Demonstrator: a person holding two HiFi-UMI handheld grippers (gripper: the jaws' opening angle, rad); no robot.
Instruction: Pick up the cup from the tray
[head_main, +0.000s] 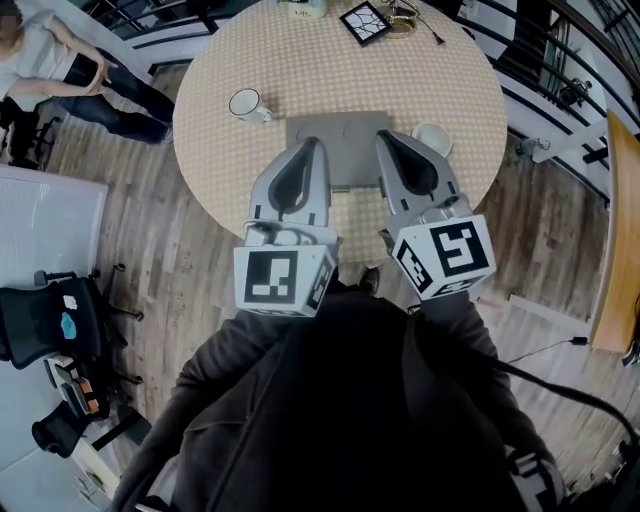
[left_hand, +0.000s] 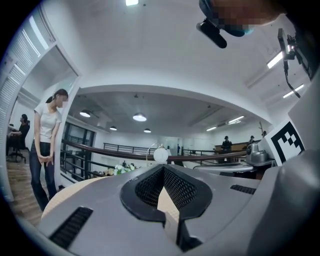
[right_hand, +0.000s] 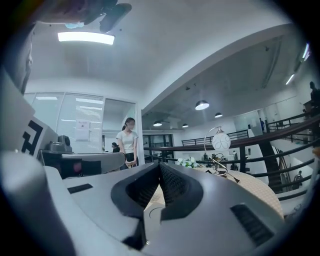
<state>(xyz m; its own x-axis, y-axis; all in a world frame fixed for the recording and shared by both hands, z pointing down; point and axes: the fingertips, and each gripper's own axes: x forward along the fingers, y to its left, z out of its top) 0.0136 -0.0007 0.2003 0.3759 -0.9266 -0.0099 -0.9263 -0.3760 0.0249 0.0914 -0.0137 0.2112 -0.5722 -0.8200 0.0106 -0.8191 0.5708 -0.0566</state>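
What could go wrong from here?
1. Left gripper and right gripper are both shut and empty; reaching in unopened could shove a cup.
2. The right cup sits close to the right gripper's tip; a sideways swing might tip it.
3. The tray looks bare, with the left cup also off it, so the target is unclear.

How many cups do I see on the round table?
2. One cup is left of the grey tray; the other cup is right of it, beside the right gripper. This gripper and the left gripper may hide more.
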